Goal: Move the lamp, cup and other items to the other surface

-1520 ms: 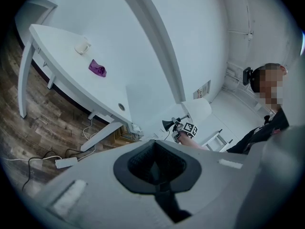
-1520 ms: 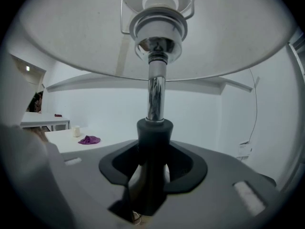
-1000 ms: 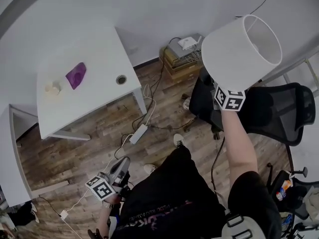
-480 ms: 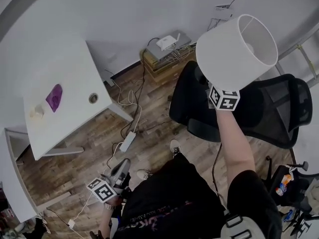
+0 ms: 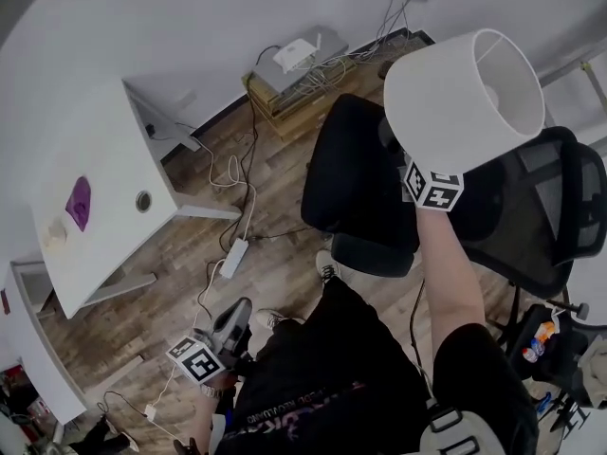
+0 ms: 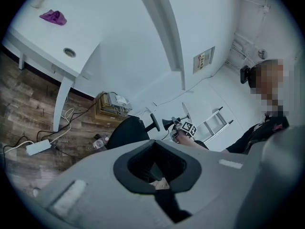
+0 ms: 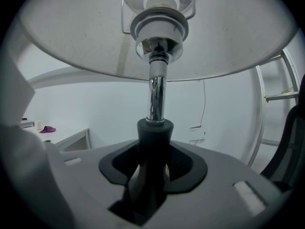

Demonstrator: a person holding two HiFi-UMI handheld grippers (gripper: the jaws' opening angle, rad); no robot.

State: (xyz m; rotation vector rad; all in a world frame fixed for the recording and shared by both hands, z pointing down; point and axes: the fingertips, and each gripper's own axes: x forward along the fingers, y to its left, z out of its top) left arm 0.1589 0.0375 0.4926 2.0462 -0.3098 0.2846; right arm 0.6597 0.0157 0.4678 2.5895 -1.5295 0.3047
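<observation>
Meanwhile the desk [image 5: 95,188] has slid left; right gripper's [image 7: 151,168] jaws grip the lamp [image 5: 460,93], left gripper's [image 5: 235,313] closed, empty.

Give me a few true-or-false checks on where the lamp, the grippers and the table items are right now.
The right gripper is clamped on the table lamp's lower stem. True.
The purple cloth lies on the floor. False: it lies on the white table.
The left gripper carries a cup. False: it holds nothing.
A black office chair shows behind the lamp in the head view. True.
</observation>
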